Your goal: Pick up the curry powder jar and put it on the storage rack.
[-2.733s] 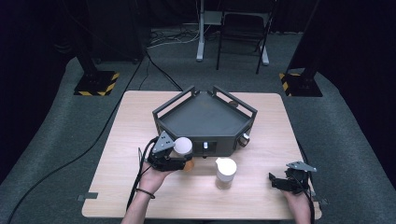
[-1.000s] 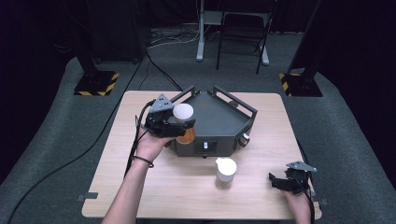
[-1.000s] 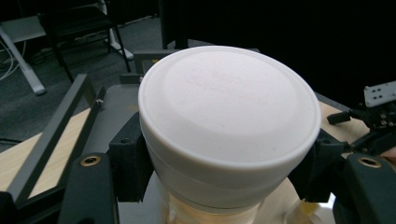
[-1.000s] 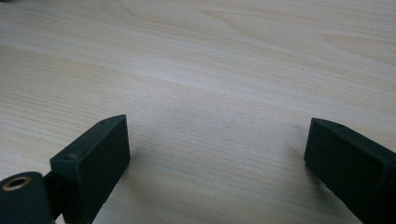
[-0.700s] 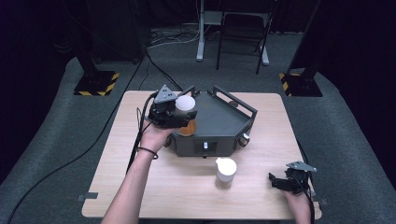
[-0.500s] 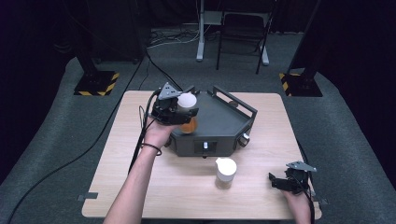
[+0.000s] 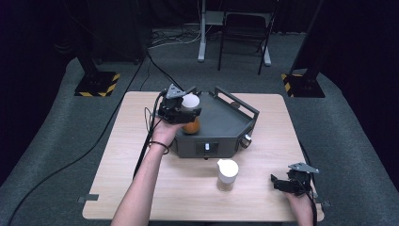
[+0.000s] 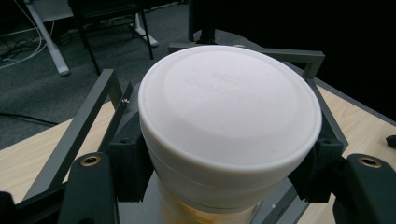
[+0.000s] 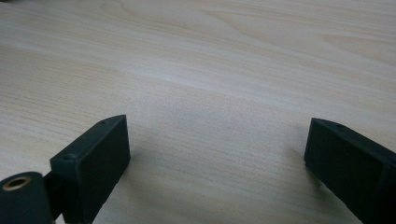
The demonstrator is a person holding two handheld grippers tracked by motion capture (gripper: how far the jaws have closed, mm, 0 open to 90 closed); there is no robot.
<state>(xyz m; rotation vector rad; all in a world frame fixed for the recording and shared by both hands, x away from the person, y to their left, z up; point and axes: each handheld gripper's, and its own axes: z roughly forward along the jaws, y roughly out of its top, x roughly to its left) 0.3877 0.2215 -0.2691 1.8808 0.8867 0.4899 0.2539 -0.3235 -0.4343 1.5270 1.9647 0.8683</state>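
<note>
- Wooden table, high view: I count two jars, one tray, two grippers. My left arm stretches forward, holding a jar above the tray; second jar stands in front.
- Left gripper view: pads pinch the jar's sides under its white lid.
- Right gripper view: jaws spread over bare wood.

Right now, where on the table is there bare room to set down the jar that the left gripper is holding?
Bare wood lies left of the grey tray, and between the second jar and the right gripper. The tray's own floor right of the held jar is free too. The front middle is crowded.
</note>
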